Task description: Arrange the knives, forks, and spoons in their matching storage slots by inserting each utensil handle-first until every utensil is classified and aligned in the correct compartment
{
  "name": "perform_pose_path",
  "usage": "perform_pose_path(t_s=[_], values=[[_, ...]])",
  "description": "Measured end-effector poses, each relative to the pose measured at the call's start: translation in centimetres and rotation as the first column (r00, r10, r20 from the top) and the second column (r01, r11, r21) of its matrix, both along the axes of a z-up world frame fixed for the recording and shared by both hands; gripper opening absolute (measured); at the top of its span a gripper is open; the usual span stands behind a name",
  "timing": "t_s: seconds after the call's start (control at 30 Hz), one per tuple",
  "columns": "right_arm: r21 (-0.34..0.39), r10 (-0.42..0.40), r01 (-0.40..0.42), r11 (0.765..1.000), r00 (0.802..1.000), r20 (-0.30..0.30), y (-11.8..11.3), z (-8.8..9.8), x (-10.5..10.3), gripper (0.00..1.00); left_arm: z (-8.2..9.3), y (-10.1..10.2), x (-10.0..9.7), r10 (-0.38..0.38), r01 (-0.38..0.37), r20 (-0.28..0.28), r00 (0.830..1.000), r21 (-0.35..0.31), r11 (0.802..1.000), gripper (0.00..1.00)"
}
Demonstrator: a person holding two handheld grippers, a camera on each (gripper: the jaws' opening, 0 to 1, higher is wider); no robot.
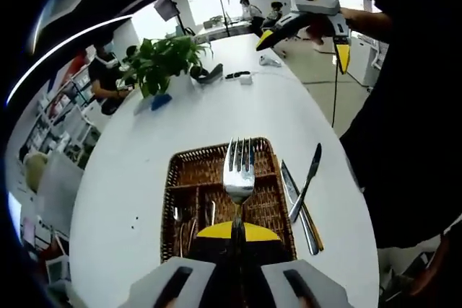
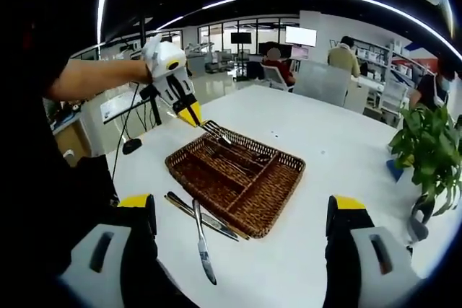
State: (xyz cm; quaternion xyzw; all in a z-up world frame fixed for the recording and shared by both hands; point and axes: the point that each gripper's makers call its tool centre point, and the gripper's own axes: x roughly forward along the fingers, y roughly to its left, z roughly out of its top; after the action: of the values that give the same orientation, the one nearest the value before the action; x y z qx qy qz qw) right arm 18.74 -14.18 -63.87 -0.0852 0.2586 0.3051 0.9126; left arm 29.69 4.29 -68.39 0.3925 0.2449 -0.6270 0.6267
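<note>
Wicker tray [image 2: 278, 196]: on white table [image 2: 339, 142], divided into slots, some cutlery already lying in far ones.
Left gripper [image 1: 237, 230]: closed on fork [image 1: 239, 167], clamped at the handle, tines pointing away, held above the tray's middle; seen from the right gripper view [image 2: 193, 115] at the tray's far edge, fork [image 2: 216, 132] angled down toward a slot.
Right gripper [image 2: 242, 214]: jaws wide apart, holding nothing, hovering near side of tray; in the left gripper view [image 1: 307, 30] raised well above the table.
Knives [image 2: 202, 230]: several loose on the table just beside the tray, crossed over one another, not yet sorted.
Stage: judged mid-task, fork about to be placed.
Risk: fork gripped by the handle, yet task wants handle-first entry; likely to go in tines-first or land askew across a divider.
Risk two: crossed knives may drag each other when one is lifted.
Background: plant [image 2: 433, 149], seated people, desks.
</note>
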Motion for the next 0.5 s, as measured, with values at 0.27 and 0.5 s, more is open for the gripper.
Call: perform_pose_path(t_s=[0.27, 0.5], values=[[0.002, -0.008, 0.008, 1.0, 1.0, 0.01, 0.1, 0.5, 0.3, 0.99, 0.4, -0.4, 2.3, 0.013, -0.013, 0.009, 1.0, -0.004, 1.0, 0.0], [0.001, -0.017, 0.017, 1.0, 1.0, 0.004, -0.3, 0.2, 0.5, 0.99, 0.6, -0.4, 4.1, 0.026, -0.025, 0.017, 1.0, -0.002, 1.0, 0.0]])
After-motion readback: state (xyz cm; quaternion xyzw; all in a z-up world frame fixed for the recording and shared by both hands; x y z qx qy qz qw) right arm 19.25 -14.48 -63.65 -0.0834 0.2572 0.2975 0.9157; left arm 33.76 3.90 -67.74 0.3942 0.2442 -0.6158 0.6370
